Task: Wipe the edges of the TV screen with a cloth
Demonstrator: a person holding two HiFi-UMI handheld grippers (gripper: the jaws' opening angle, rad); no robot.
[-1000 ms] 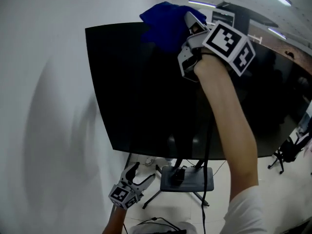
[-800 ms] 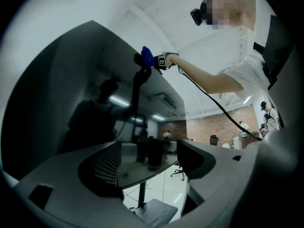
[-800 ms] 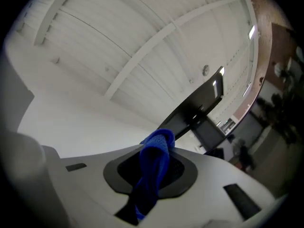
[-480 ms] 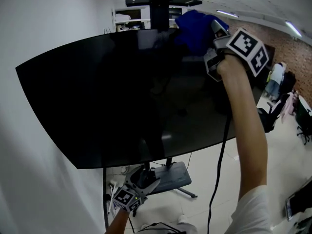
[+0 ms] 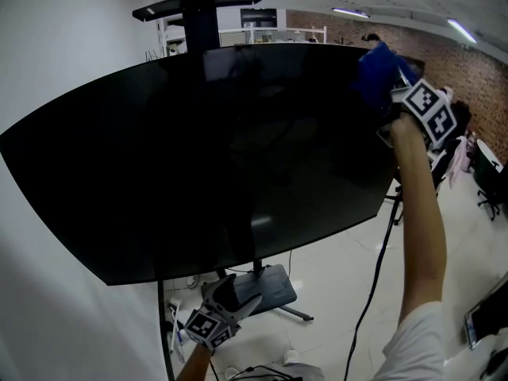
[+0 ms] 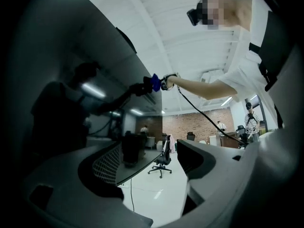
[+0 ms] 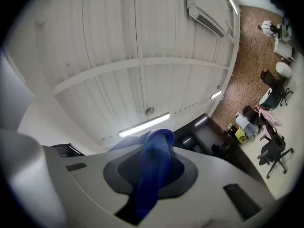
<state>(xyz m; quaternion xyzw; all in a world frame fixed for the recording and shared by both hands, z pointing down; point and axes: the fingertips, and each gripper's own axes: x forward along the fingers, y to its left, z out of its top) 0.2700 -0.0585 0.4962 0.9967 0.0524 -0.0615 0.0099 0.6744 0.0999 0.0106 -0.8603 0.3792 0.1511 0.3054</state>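
A big black TV screen on a stand fills the head view. My right gripper is raised to the screen's top right corner, shut on a blue cloth that lies against the top edge. In the right gripper view the blue cloth is pinched between the grey jaws, with the ceiling behind. My left gripper hangs low below the screen, open and empty. The left gripper view shows the screen at the left and, far off, the cloth held up at its edge.
The TV stand's base and cables lie on the white floor under the screen. A white wall is at the left. Office chairs and a brick wall stand at the right; people are far off.
My right gripper has slid the blue cloth rightward along the screen's top edge, from near the left part to the top right corner. The left gripper has stayed low.
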